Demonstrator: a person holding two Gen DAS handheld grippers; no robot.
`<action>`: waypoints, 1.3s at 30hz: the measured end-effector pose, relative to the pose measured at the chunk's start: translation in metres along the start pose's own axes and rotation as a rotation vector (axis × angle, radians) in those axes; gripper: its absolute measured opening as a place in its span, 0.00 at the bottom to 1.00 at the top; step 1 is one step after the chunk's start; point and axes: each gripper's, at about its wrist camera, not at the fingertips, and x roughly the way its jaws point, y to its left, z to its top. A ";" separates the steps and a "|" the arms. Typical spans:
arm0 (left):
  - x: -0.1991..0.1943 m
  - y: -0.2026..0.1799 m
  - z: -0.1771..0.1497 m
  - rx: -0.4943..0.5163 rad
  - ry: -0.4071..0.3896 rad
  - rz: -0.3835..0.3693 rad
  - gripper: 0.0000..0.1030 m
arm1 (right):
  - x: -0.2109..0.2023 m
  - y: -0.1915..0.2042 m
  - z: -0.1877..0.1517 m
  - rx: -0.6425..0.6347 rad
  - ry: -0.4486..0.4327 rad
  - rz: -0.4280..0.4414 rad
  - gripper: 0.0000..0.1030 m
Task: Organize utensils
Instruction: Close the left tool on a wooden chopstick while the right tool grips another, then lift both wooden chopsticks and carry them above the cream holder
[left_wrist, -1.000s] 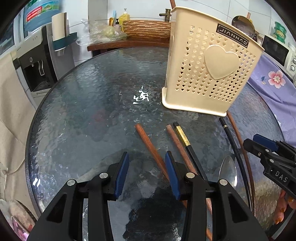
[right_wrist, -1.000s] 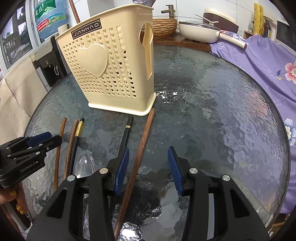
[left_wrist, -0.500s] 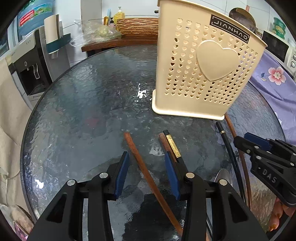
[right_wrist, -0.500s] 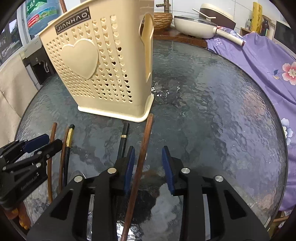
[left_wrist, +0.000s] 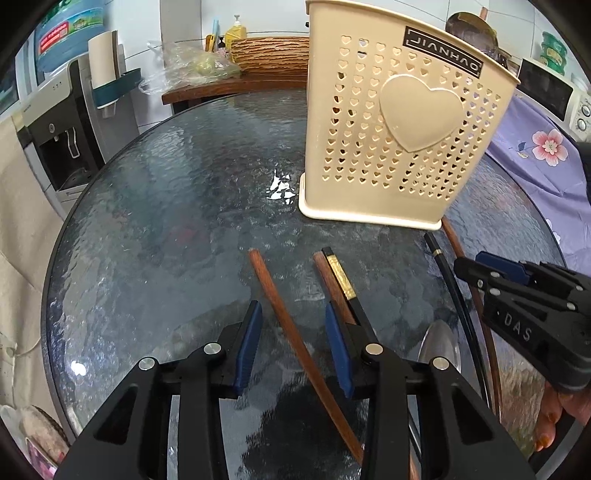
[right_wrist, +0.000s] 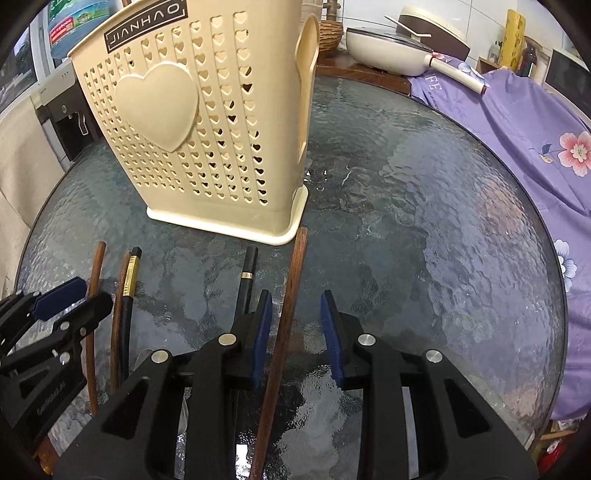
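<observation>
- Left gripper (left_wrist: 293, 347) parted wide around a brown chopstick (left_wrist: 291, 332) — nothing clamped.
- Right gripper (right_wrist: 295, 332) likewise apart, straddling another brown chopstick (right_wrist: 286, 314).
- Remaining chopsticks and spoon (left_wrist: 441, 345) flat on glass table (left_wrist: 166, 221), just before the cream utensil basket (left_wrist: 399, 129).

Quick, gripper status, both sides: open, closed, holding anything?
Left gripper: open, holding nothing; a brown chopstick lies between its fingers.
Right gripper: open, holding nothing; another brown chopstick lies between its fingers.
</observation>
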 end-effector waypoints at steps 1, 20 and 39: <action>-0.001 0.000 -0.002 -0.002 -0.001 0.000 0.34 | 0.000 0.000 0.000 -0.001 0.000 -0.001 0.27; 0.002 -0.008 0.003 0.015 0.011 0.002 0.15 | 0.005 0.002 0.008 0.010 0.003 -0.013 0.16; 0.009 -0.013 0.010 0.023 0.010 0.039 0.07 | 0.002 0.012 0.001 -0.005 0.000 -0.027 0.08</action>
